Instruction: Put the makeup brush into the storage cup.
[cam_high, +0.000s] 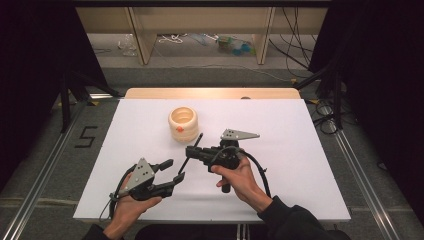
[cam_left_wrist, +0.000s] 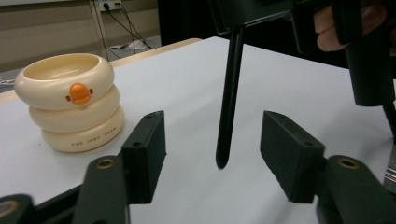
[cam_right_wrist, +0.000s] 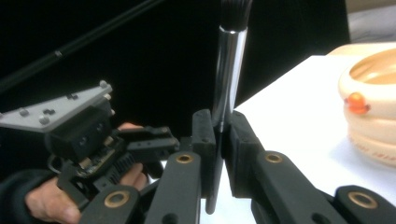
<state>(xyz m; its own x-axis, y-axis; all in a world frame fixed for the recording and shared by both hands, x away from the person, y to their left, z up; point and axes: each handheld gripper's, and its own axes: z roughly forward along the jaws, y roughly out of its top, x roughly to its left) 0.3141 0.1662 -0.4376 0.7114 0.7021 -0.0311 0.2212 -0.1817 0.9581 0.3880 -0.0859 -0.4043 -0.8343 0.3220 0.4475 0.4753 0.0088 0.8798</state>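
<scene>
- Right gripper (cam_high: 192, 151) is clenched on a slim black brush (cam_right_wrist: 229, 70). Jaws pinch it just below the shiny metal ferrule, with dark bristles at the top of the right gripper view.
- The brush hangs in the air over the white table (cam_high: 300, 165). Its handle tip (cam_left_wrist: 221, 161) points down between the left gripper's jaws but touches neither.
- Left gripper (cam_high: 170, 170) is released — jaws spread wide, nothing in them, sitting just below and left of the right one in the high view.
- Handling, my read: the brush is light, stiff and thin. The handle looks smooth, so it could pivot or slip in a pinch grip; the ferrule is glossy and likely slicker still.
- Best hold is probably mid-handle, on the matte black part — keep off the bristles, which are soft and would splay.
- Nearby: cream ringed holder (cam_high: 183, 123) with an orange duck-bill mark (cam_left_wrist: 80, 93), open top, standing upright beyond the grippers and apart from both.
- The holder looks light plastic, so a sideways knock may tip it.
- Otherwise the table is bare; the path to the holder looks open.
</scene>
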